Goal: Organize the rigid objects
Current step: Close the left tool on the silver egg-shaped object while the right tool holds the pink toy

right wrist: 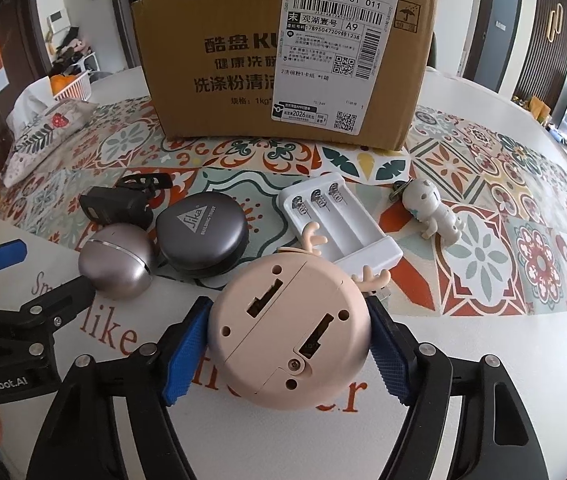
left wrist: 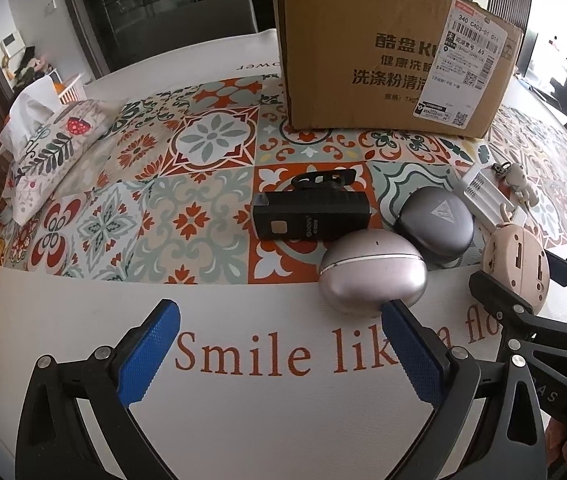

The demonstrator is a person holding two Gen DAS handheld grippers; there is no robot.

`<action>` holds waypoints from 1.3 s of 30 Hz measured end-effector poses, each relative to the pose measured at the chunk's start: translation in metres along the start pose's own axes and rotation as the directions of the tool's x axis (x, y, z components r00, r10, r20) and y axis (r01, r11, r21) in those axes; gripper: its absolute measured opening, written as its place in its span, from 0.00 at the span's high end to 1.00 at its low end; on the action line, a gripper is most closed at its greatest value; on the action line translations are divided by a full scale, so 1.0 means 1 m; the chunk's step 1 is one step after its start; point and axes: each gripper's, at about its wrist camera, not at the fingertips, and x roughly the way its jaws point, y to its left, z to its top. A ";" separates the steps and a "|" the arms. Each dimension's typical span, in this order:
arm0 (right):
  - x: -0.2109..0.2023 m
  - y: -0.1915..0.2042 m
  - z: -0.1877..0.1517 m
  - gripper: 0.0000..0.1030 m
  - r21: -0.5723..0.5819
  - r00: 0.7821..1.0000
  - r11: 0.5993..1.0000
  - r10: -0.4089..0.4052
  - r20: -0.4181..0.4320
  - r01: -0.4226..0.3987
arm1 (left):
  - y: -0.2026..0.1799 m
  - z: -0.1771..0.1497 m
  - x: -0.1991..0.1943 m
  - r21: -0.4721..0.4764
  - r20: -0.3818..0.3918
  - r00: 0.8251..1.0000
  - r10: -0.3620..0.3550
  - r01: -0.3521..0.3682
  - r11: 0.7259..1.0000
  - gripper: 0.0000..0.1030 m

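Pink round gadget with small antlers [right wrist: 289, 330] lies underside-up on the near white edge of the tabletop [right wrist: 483, 352], between the blue pads of the right gripper [right wrist: 289, 340]; jaws sit close on both its sides, left pad touching, right pad at its edge, so a grip looks likely but firm pressure cannot be told; left gripper [left wrist: 279, 354] hangs over the printed "Smile like" lettering, jaws wide open, nothing between them; just far of its right pad sits a silver egg-shaped case [left wrist: 373, 270], touching a dark grey round case [left wrist: 435, 222] to its right; black rectangular device with a strap [left wrist: 311, 214] lies left of those; white battery charger [right wrist: 337, 222] sits just behind the pink gadget, antlers overlapping it; small white figurine keychain [right wrist: 433, 214] further right; cardboard box [right wrist: 283, 64] stands at the far side on the tile-pattern cloth; fabric tissue pouch [left wrist: 49, 142] far left.
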 end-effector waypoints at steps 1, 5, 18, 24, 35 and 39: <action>0.000 -0.001 0.000 0.28 0.006 1.000 1.000 0.003 0.000 -0.003 | -0.001 0.000 0.000 0.001 0.000 1.000 -0.002 0.002 1.000 0.00; -0.005 -0.004 0.000 0.28 0.015 1.000 1.000 0.018 0.005 -0.018 | -0.005 0.001 -0.004 0.003 0.010 1.000 -0.020 0.020 1.000 0.00; -0.026 -0.031 0.000 0.28 0.044 0.999 0.998 -0.035 0.023 0.034 | -0.036 0.008 0.002 0.060 0.059 0.994 -0.089 0.085 0.995 0.13; -0.016 -0.037 -0.004 0.28 0.065 0.999 0.997 -0.037 0.003 0.037 | -0.041 0.009 0.015 0.070 0.055 0.994 -0.098 0.094 0.993 0.22; -0.010 -0.039 -0.006 0.28 0.072 1.000 0.997 -0.025 0.001 0.025 | -0.044 0.009 0.023 0.075 0.044 0.994 -0.104 0.100 0.992 0.37; -0.012 -0.038 -0.006 0.28 0.068 1.000 0.998 -0.018 0.003 0.018 | -0.043 0.007 0.015 0.081 0.062 0.993 -0.103 0.097 0.992 0.37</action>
